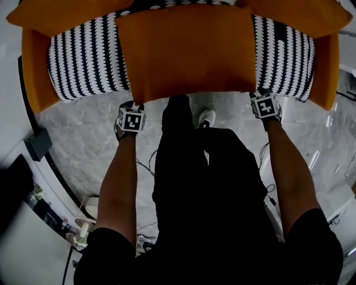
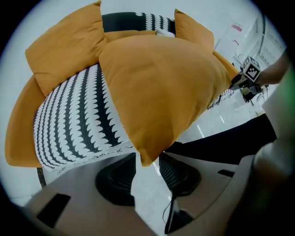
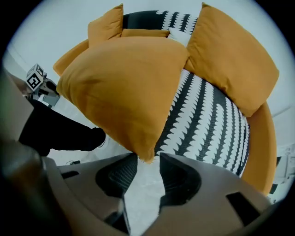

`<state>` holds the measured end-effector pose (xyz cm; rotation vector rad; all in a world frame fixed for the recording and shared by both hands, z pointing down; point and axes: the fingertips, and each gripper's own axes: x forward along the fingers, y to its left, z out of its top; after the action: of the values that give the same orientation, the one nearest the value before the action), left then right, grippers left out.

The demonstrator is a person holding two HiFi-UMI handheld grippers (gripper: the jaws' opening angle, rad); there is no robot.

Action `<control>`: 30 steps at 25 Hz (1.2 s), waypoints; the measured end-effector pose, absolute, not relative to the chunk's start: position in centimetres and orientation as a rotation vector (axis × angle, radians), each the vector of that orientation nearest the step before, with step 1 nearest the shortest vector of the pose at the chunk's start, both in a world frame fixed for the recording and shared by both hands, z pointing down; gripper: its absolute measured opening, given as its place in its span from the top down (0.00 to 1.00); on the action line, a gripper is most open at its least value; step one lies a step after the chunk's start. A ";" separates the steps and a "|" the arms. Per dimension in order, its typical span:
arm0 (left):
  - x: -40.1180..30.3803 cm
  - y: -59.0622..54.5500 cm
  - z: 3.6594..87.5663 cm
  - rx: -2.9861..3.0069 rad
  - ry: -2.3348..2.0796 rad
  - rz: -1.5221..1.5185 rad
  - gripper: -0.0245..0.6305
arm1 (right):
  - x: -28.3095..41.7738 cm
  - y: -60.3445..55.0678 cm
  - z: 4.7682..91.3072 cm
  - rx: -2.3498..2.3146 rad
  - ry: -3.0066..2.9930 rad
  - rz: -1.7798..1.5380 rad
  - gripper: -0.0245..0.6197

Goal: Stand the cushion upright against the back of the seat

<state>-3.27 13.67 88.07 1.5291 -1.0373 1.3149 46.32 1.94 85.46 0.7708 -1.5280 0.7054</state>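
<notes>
A large orange cushion (image 1: 189, 53) lies flat on the black-and-white patterned seat (image 1: 83, 61) of a round orange sofa, with its near edge overhanging the seat front. My left gripper (image 1: 135, 106) points down at the cushion's near left corner. In the left gripper view that corner (image 2: 146, 154) hangs between the open jaws (image 2: 147, 160), and the pads do not press on it. My right gripper (image 1: 260, 92) stands at the near right corner, and that corner (image 3: 146, 154) likewise dips between its open jaws (image 3: 147, 160).
Two more orange cushions (image 1: 55, 14) (image 1: 300, 14) lean at the back left and back right of the sofa. Its orange rim (image 1: 36, 78) curves round both sides. The person's black-clad legs and a white shoe (image 1: 207, 118) stand on the grey marble floor, where cables (image 1: 147, 167) lie.
</notes>
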 end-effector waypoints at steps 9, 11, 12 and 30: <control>-3.5 11.9 87.9 1.591 -1.012 1.277 0.80 | 44.5 0.5 84.9 0.785 -1.513 0.569 0.86; -3.3 11.6 87.0 1.606 -1.011 1.267 0.86 | 44.4 0.3 84.3 0.804 -1.507 0.601 0.87; -3.0 11.3 86.3 1.610 -1.015 1.258 0.87 | 44.6 0.1 83.8 0.808 -1.506 0.610 0.87; -5.9 -0.4 70.4 1.793 -1.059 1.038 0.91 | 41.7 -8.6 68.3 1.052 -1.621 0.746 0.89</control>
<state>-5.89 -0.41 70.45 1.7925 -1.0593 1.0380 41.68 -8.59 68.31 1.0522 -1.6211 0.7455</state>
